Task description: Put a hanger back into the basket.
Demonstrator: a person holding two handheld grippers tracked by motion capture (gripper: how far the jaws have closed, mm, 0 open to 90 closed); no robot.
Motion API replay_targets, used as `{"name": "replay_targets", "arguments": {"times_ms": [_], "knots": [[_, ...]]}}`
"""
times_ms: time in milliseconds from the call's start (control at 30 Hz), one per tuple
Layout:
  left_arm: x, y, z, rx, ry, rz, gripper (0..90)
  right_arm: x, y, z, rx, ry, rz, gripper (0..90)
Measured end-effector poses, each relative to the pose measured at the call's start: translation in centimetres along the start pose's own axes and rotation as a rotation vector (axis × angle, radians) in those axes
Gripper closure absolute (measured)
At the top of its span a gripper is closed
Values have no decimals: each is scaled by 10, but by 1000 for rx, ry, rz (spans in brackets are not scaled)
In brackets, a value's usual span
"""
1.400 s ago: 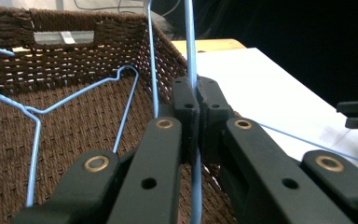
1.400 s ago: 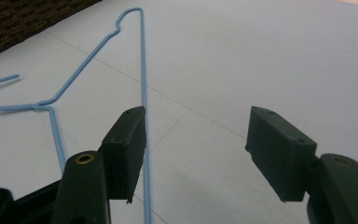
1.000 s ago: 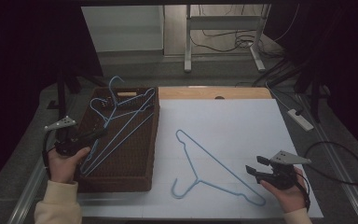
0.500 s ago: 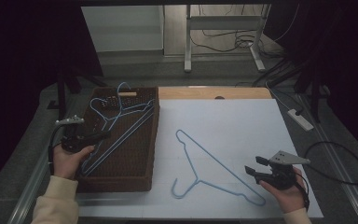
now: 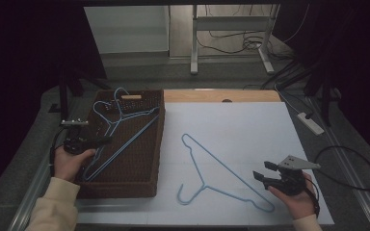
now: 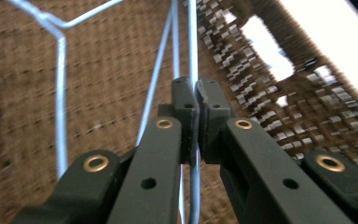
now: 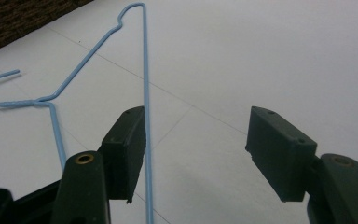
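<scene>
At basket's left edge: left gripper [image 6: 195,112] pinching hanger wire [image 6: 193,51], wire running lengthwise away.
Near bench's front-right corner: right gripper [image 5: 266,172] spread, loose hanger [image 5: 221,169] just left.

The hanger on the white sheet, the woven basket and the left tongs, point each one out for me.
hanger on the white sheet [image 5: 231,172], high view, on its long straight bar.
woven basket [image 5: 155,144], high view, on its right wall.
left tongs [image 6: 196,95], left gripper view, at the tips, shut on a hanger wire.
</scene>
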State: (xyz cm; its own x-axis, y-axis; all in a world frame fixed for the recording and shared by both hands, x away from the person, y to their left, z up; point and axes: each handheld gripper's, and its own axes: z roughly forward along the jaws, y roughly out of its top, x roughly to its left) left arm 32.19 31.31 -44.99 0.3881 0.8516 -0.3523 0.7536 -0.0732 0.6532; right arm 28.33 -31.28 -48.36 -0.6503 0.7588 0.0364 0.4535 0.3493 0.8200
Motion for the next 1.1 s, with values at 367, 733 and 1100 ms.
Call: {"name": "replay_targets", "arguments": {"times_ms": [367, 733, 1100], "knots": [[-4, 1, 9, 102, 207, 56, 867, 0, 0, 1, 5, 2, -4, 385], [-2, 4, 25, 220, 311, 82, 858, 2, 0, 3, 11, 5, -11, 380], [-19, 6, 9, 7, 275, 151, 491, 1, 0, 3, 10, 7, -7, 379]]}}
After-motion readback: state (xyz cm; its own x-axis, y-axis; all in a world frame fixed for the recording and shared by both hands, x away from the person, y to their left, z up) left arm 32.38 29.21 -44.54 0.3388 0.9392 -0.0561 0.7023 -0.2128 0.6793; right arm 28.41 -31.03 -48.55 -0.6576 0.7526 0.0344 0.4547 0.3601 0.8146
